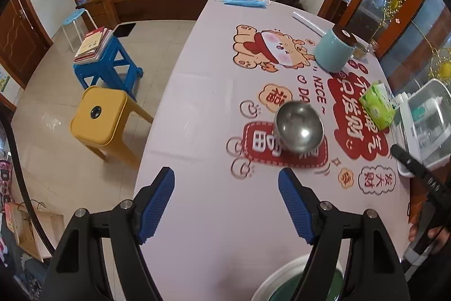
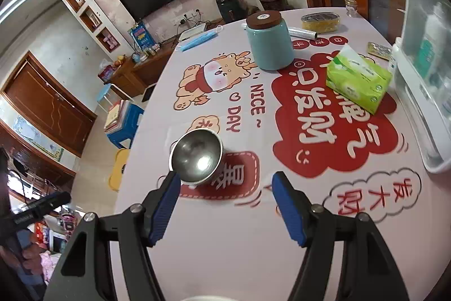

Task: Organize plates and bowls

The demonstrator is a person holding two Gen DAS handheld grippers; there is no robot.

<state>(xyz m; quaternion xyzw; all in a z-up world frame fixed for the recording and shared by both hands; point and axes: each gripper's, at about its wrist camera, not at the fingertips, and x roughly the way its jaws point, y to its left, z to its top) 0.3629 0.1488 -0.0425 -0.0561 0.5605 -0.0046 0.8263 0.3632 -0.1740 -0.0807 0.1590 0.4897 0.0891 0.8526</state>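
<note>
Our right gripper [image 2: 225, 205] hangs over the table [image 2: 225, 258] with its jaws apart and nothing between them — the steel bowl [image 2: 196, 157] stands upright just beyond its left fingertip [image 2: 166, 205], ahead and to the left. Our left gripper [image 1: 227, 202] is likewise spread and empty; from it the same steel bowl [image 1: 298, 126] lies farther ahead and off to the right. We judge the right hand the nearer one — a short reach forward-left would put the rim between its pads. A white-rimmed dish [image 1: 282, 281] shows beneath the left gripper.
</note>
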